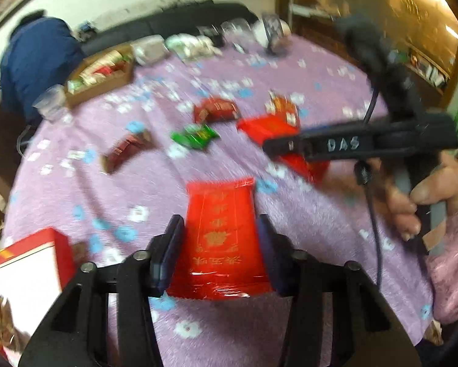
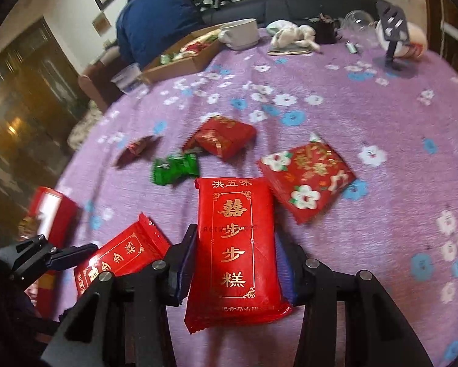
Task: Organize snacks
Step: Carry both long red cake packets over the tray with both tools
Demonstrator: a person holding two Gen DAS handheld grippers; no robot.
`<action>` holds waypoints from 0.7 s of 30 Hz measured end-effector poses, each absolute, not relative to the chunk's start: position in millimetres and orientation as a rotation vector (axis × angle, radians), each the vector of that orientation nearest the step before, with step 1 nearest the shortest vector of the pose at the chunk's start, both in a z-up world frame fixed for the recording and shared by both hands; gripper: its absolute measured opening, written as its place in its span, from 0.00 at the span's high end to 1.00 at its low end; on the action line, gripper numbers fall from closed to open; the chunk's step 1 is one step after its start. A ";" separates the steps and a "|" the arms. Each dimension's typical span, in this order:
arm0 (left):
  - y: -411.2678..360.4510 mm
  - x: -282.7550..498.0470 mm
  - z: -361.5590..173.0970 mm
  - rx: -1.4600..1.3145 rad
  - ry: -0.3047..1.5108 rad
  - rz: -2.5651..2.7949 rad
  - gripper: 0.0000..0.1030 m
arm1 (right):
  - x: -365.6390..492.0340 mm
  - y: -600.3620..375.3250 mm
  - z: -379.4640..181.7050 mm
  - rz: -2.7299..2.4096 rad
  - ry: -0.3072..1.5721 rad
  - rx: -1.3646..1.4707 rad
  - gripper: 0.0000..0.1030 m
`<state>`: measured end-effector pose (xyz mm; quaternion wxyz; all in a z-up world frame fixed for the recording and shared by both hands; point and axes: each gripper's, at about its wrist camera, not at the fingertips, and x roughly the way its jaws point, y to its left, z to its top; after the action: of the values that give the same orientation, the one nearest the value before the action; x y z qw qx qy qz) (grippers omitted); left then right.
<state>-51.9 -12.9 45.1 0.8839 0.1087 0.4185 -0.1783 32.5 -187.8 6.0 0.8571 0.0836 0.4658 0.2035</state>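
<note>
Left gripper clamped on a red cake packet; right gripper clamped on a second red cake packet, both above the purple floral tablecloth. Beyond, loose: green candy, flowered red packet, folded red packet. Far edge: cardboard snack box.

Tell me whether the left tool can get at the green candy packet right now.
Probably not yet: the left tool is shut on a red packet, so it has no free grip, though nothing stands before the green candy packet.
</note>
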 end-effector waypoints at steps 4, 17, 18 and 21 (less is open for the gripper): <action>-0.5 -62.5 55.3 0.213 0.867 -0.350 0.85 | 34.3 -190.0 4.5 0.455 0.997 0.237 0.54; 2.2 -43.8 11.3 0.188 0.998 -0.271 0.36 | 33.4 -186.9 2.8 0.419 0.997 0.207 0.54; 0.6 -40.7 5.3 0.185 1.016 -0.272 0.34 | 33.6 -187.0 2.9 0.419 0.998 0.206 0.54; 0.6 -39.6 3.3 0.156 0.979 -0.264 0.49 | 33.2 -186.5 2.7 0.416 0.999 0.205 0.54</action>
<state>-39.6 0.6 3.3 0.8714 0.0745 0.4681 -0.1265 33.2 -186.5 2.7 0.8520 0.0976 0.4748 0.1979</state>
